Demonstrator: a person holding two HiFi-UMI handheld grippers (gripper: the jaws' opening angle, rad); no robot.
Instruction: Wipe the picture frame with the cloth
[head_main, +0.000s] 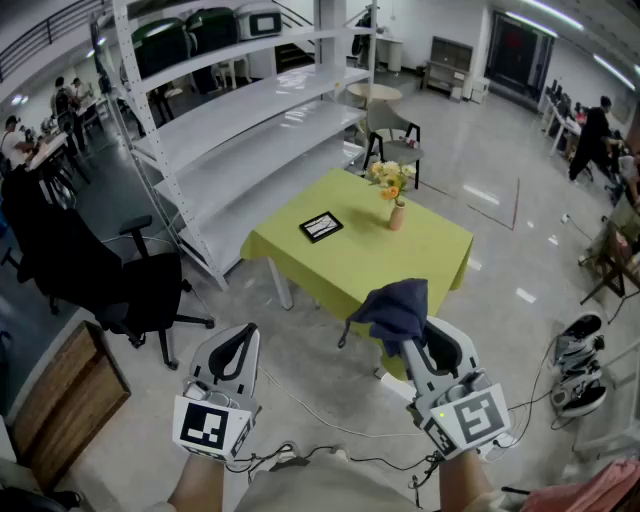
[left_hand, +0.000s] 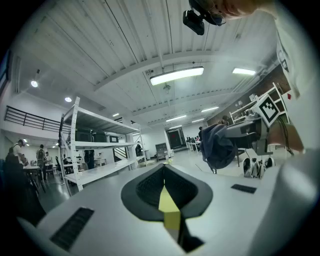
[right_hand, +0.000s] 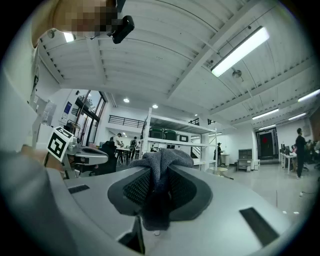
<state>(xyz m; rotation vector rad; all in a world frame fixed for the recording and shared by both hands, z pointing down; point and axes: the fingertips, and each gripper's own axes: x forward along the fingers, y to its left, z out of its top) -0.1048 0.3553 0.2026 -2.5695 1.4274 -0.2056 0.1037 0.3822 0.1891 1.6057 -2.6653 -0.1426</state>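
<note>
Far left in the head view, a wooden board (head_main: 60, 395) is cut off by the frame edge, with a black office chair (head_main: 140, 290) just beside it and a white shelf rack (head_main: 250, 110) behind. The left gripper (head_main: 243, 338) hangs over bare floor, well short of the table (head_main: 420, 250) and touching nothing. In the left gripper view its 2 jaws meet at the tips with nothing clamped. A yellow wedge sits low in the seam, and I can't tell what it is. The picture frame (head_main: 321, 226) lies flat on the table's left half, near the corner by the rack. It has a dark border and is too small to make out what's inside. A vase of flowers (head_main: 395, 195) stands upright just right of it, apart from the frame. The right gripper (head_main: 418, 340) is also short of the table, and its jaws are closed on the dark blue cloth (head_main: 397, 305). In the head view the cloth bunches up over the jaw tips and hides them. The right gripper view shows the cloth pinched in the seam, mounding above the tips and hanging below. Far right there's some white and black gear (head_main: 578, 360) on the floor, and I can't tell what it is.
</note>
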